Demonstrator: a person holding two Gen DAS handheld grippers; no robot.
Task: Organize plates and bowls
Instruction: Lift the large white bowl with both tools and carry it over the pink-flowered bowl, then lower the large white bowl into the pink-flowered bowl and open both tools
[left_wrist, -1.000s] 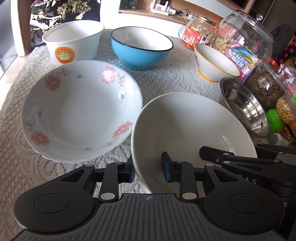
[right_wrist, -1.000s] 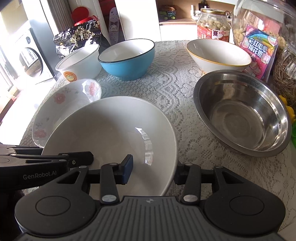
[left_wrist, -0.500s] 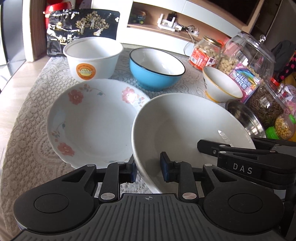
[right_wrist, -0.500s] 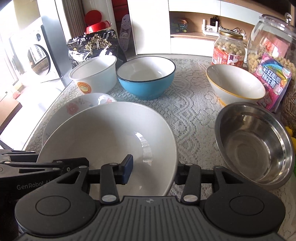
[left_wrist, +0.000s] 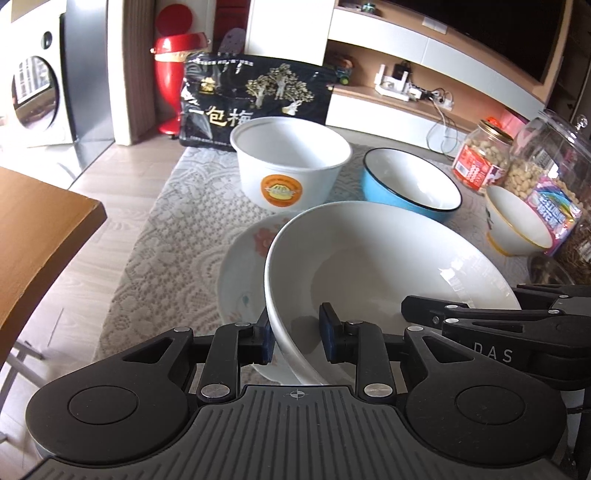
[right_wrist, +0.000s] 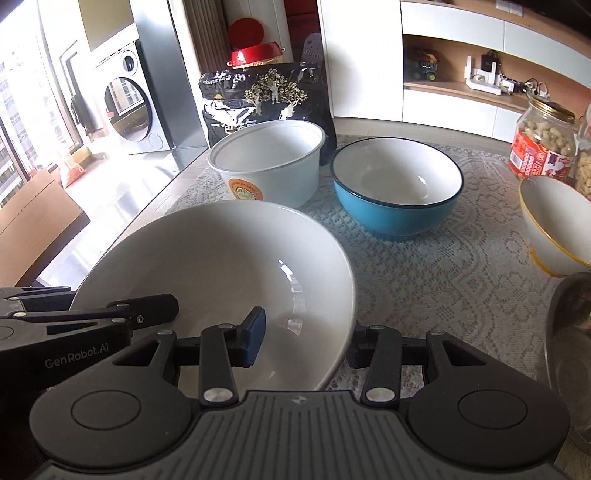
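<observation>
Both grippers hold a large plain white bowl (left_wrist: 369, 266), also in the right wrist view (right_wrist: 221, 266), lifted above the table. My left gripper (left_wrist: 297, 338) is shut on its left rim; my right gripper (right_wrist: 304, 341) is shut on its right rim. The bowl hangs partly over a floral plate (left_wrist: 243, 273) lying on the lace cloth. The floral plate is hidden in the right wrist view.
A white tub with an orange sticker (left_wrist: 290, 162) (right_wrist: 269, 162), a blue bowl (left_wrist: 410, 184) (right_wrist: 397, 184) and a gold-rimmed bowl (left_wrist: 517, 225) (right_wrist: 557, 221) stand behind. A steel bowl (right_wrist: 569, 332) sits right. Jars (left_wrist: 484, 158) line the right edge. A black bag (left_wrist: 255, 99) stands behind.
Both grippers have lifted the white bowl and carried it left, so it now overlaps the floral plate. The views rose and tilted up.
</observation>
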